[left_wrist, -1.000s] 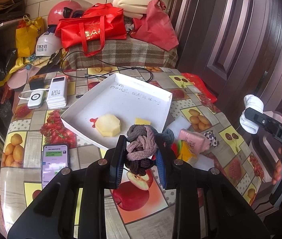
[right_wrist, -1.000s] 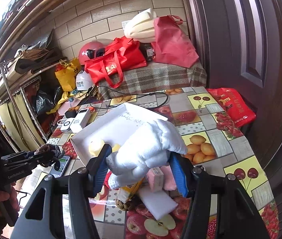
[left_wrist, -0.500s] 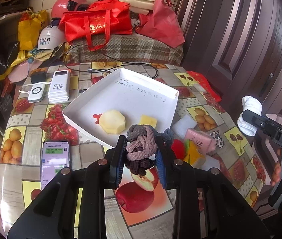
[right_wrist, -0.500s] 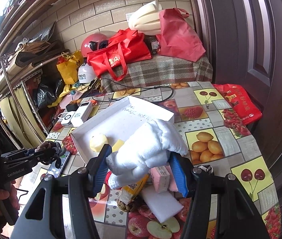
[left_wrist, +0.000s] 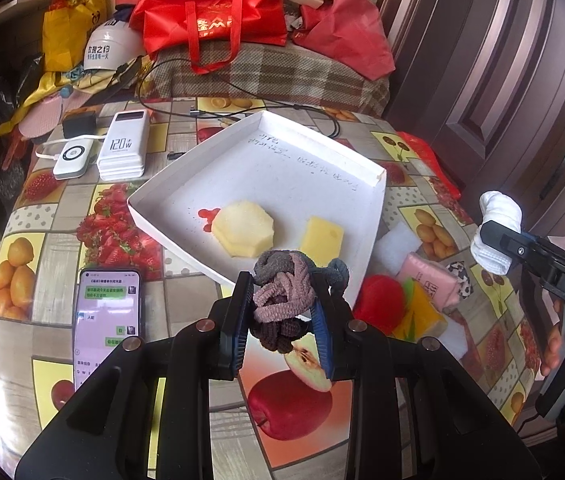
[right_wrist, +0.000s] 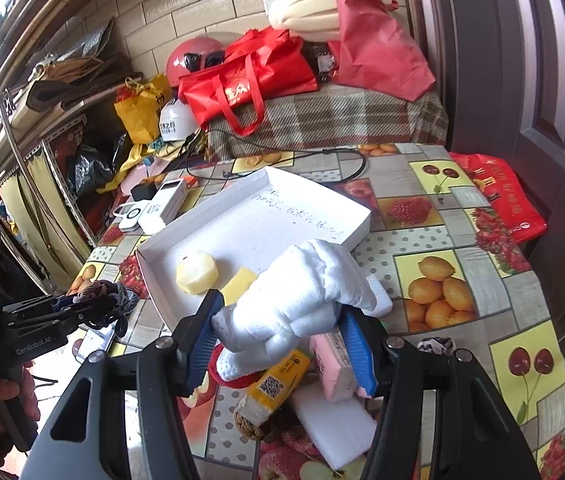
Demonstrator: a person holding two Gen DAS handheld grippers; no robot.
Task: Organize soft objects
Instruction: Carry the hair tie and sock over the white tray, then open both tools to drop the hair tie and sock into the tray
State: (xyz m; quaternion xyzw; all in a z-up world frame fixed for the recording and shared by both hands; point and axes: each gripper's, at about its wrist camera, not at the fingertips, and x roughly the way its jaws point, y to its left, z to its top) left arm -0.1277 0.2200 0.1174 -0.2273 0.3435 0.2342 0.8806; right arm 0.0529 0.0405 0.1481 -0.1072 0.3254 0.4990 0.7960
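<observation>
My left gripper (left_wrist: 282, 304) is shut on a bundle of grey, pink and brown hair ties (left_wrist: 284, 294), held above the table just in front of the white tray (left_wrist: 302, 160). In the tray lie a pale yellow octagonal sponge (left_wrist: 244, 229) and a yellow sponge block (left_wrist: 322, 236). My right gripper (right_wrist: 278, 320) is shut on a rolled white towel (right_wrist: 302, 292), held over a pile of soft things at the tray's right. The towel also shows in the left wrist view (left_wrist: 496, 226). The hair ties also show in the right wrist view (right_wrist: 102, 292).
The pile holds a pink packet (left_wrist: 428, 284), a red and yellow item (left_wrist: 386, 300), white foam pieces (right_wrist: 334, 420) and a patterned scrunchie (left_wrist: 458, 276). A phone (left_wrist: 106, 316), power banks (left_wrist: 122, 146) and cables lie on the left. Bags and helmets crowd the back.
Both grippers keep their loads. The left gripper has drawn slightly nearer the tray's front edge; the right gripper has barely shifted.
</observation>
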